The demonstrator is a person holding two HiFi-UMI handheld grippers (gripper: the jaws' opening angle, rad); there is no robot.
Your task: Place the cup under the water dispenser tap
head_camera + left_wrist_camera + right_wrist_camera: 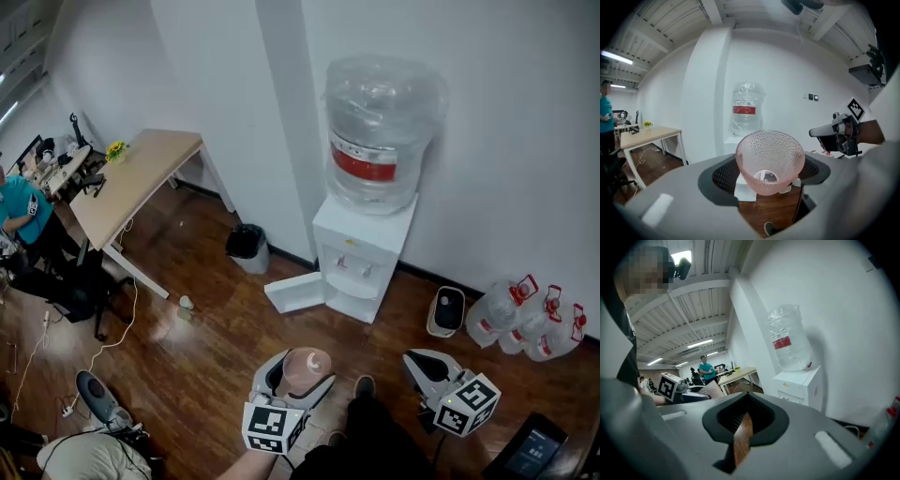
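- Cup [769,159], pink and dimpled, is clamped between the wide-spread jaws of the left gripper [302,373], likely for carrying.
- Water dispenser [364,253] stands at 1 o'clock from it, well apart.
- Right gripper [427,367], at 3 o'clock, has its jaws together and empty, apparently spare.

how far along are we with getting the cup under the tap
Done: the cup is gripped in the left hand-held gripper. In hand: it is held up facing the dispenser, with open floor between them. Left: carry it across and set it under a tap; nothing stands there yet.
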